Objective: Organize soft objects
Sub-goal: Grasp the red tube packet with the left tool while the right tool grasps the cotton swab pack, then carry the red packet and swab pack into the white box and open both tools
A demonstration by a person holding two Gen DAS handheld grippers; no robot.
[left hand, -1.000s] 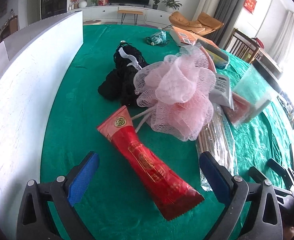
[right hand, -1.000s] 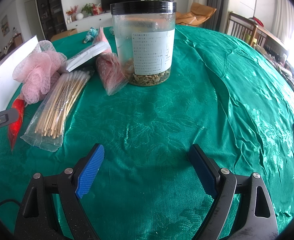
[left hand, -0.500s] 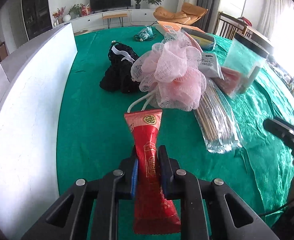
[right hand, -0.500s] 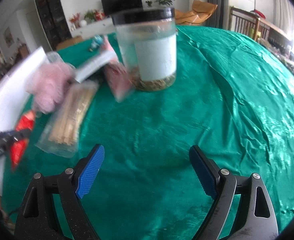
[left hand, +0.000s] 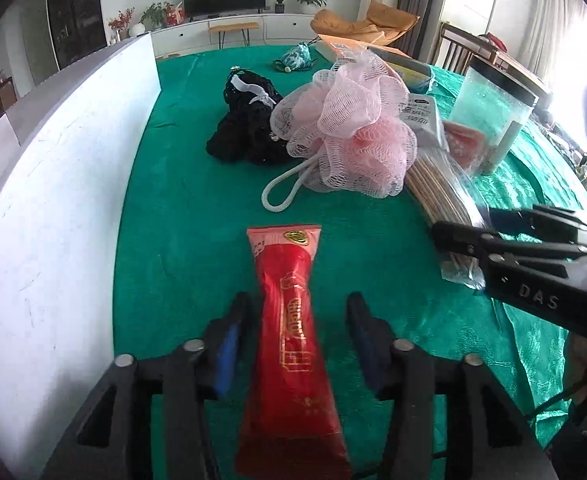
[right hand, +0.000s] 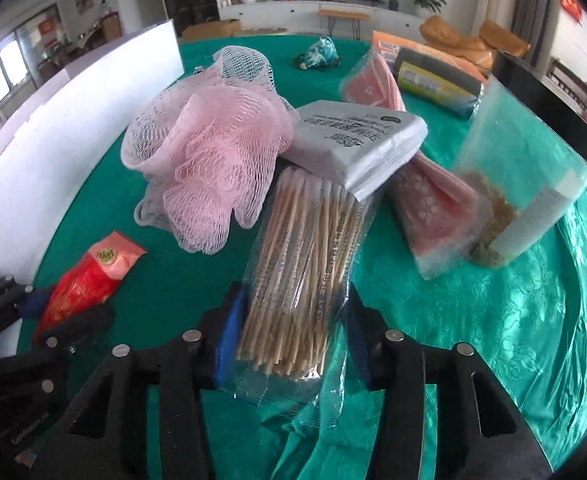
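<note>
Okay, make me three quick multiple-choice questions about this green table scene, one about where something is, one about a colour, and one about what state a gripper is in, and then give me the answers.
1. What lies across the far end of the bag of wooden sticks?
A. a white flat packet
B. a black knitted item
C. a teal pouch

2. What colour is the mesh bath sponge?
A. blue
B. pink
C. yellow

3. How does the left gripper stand to the red packet?
A. clamped tight on it
B. open, with the packet between its pads
C. far away from it

Answers:
1. A: the white flat packet overlaps the sticks' far end in the right wrist view.
2. B: its netting is pale pink in both views.
3. B: gaps show on both sides of the packet; the jaws have just been opening.
</note>
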